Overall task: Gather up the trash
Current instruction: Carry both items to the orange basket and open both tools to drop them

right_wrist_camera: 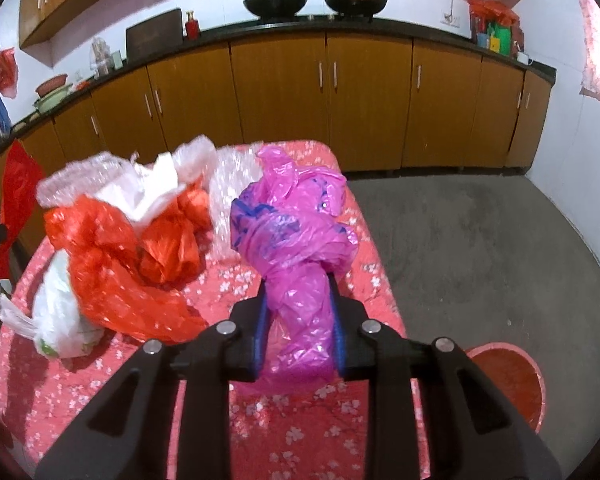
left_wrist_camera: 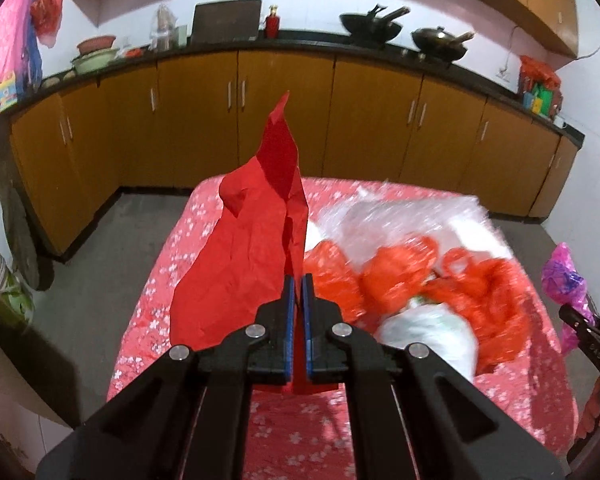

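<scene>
Already clear of the surface (right_wrist_camera: 100, 400), the red paper sheet (left_wrist_camera: 236, 264) is pinched in the clenched left tongs (left_wrist_camera: 298, 284), and the right tongs (right_wrist_camera: 298, 280) squeeze the pink plastic bag (right_wrist_camera: 296, 216); carry both firmly toward the red basin (right_wrist_camera: 512, 384), avoiding the remaining bags.

On the table (right_wrist_camera: 300, 432), bags (right_wrist_camera: 116, 264) and bubble wrap (right_wrist_camera: 228, 184) crowd the 9-to-12 o'clock side in the right wrist view; the cloth toward 6 is bare. Open floor (right_wrist_camera: 480, 248) lies at 3 o'clock, with a red basin (right_wrist_camera: 512, 380) at 4.
</scene>
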The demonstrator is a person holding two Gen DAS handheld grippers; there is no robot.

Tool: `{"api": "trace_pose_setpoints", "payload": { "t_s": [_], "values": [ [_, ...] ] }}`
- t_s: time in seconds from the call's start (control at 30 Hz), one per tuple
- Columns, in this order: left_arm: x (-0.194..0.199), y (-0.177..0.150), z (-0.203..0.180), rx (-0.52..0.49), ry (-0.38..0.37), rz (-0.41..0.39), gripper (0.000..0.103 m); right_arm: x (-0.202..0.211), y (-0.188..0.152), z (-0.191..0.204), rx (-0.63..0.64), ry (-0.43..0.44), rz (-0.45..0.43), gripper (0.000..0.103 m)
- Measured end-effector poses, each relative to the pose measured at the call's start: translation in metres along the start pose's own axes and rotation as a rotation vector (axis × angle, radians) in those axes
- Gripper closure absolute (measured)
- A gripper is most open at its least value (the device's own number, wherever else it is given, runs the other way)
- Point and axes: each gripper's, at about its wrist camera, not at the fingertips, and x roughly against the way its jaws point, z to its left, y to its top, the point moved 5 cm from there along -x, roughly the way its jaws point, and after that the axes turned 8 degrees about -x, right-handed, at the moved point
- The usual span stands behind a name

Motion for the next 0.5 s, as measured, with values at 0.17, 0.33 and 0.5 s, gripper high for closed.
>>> {"api": "trace_pose_setpoints", "payload": {
  "t_s": [0.17, 0.33, 0.5],
  "values": [
    [0.018, 0.015, -0.024, -0.033, -0.04, -0.05, 0.099, 0.024, 0.01, -0.006, -0.001, 0.005, -0.054, 0.077],
    [0.028, 0.025, -0.05, -0.061, -0.09, -0.085, 0.099, 0.042, 0.02, -0.019, -0.012, -0.004, -0.094, 0.078],
    [0.031, 0.029, -0.083, -0.086, -0.153, -0.111, 0.099, 0.055, 0.024, -0.043, -0.041, -0.04, -0.127, 0.078]
  ]
}}
